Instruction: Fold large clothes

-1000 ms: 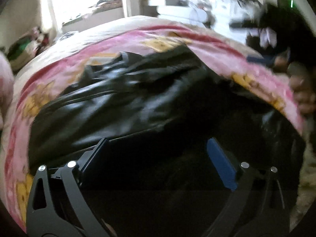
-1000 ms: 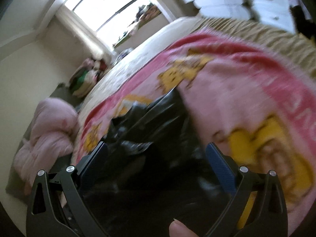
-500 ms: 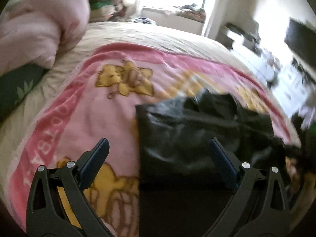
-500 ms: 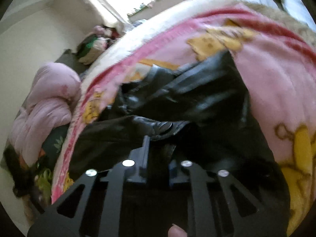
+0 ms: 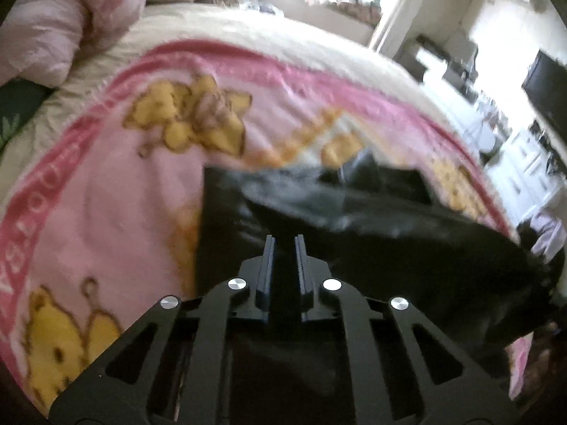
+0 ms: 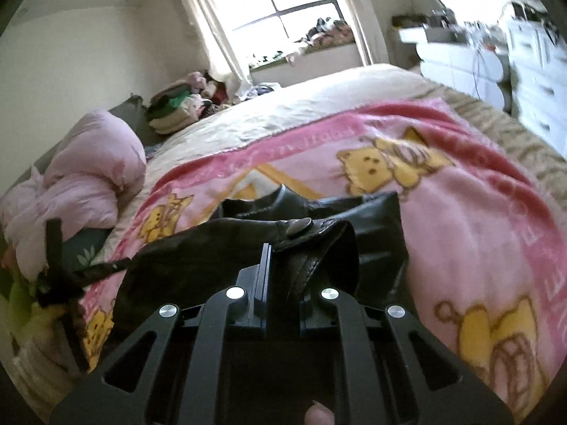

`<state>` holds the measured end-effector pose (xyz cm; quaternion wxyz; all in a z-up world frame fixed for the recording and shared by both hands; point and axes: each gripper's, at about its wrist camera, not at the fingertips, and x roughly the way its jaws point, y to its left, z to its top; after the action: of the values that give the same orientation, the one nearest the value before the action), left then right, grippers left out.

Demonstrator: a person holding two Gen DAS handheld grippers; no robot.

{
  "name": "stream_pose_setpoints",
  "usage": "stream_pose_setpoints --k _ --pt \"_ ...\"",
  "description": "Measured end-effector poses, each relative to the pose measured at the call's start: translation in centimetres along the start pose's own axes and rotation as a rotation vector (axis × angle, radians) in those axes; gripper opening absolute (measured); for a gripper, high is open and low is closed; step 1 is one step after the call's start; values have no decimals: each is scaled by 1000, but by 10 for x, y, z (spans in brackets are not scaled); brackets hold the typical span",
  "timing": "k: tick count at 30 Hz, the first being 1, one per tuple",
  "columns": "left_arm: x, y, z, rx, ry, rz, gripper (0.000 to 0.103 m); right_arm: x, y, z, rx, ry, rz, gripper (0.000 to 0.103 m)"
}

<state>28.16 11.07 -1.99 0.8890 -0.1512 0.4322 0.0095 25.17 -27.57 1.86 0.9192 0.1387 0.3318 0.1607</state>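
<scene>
pink blanket [image 6: 478, 219] border lettering, too blurred to read

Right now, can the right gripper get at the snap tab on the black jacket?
Probably yes. The right gripper is shut on the black jacket, and the snap tab lies just past its jaws, uncovered. It would have to let go of the fold first.

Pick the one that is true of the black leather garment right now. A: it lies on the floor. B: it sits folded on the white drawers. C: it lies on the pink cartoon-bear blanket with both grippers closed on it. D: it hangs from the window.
C: the black leather garment lies on the pink blanket, with the right gripper and the left gripper closed on its edge.
</scene>
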Motion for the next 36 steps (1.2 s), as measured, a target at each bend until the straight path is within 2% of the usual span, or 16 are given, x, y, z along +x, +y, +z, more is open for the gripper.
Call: stream_pose_setpoints --k 3,8,12,14,16,19,24,26,28,32,36 --pt "21 -5 -16 26 49 24 4 5 -1 -2 6 17 -15 10" --pt "29 -6 -30 71 35 48 4 19 -1 -8 -4 62 -68 12" --pt "32 -5 -31 79 41 50 4 25 -7 -11 11 94 -141 23" --pt "31 -7 -33 91 32 58 4 17 -13 -9 41 69 -162 25" --pt "32 -8 -33 104 23 65 4 5 -11 -4 32 -2 -198 40" --pt "32 -8 -33 108 16 65 4 3 1 3 -20 -40 -200 41" --pt "32 -7 -34 105 14 61 4 42 35 -1 -167 45 -164 41" --pt "32 -7 -34 105 12 60 4 62 42 -6 -205 97 -166 40" --pt "32 -8 -35 104 11 58 4 82 42 -17 -230 162 -188 44" --pt "31 -7 -35 101 10 50 4 109 32 -34 -233 265 -247 46" --pt "31 -5 -34 93 9 31 4 121 25 -45 -207 285 -254 46"
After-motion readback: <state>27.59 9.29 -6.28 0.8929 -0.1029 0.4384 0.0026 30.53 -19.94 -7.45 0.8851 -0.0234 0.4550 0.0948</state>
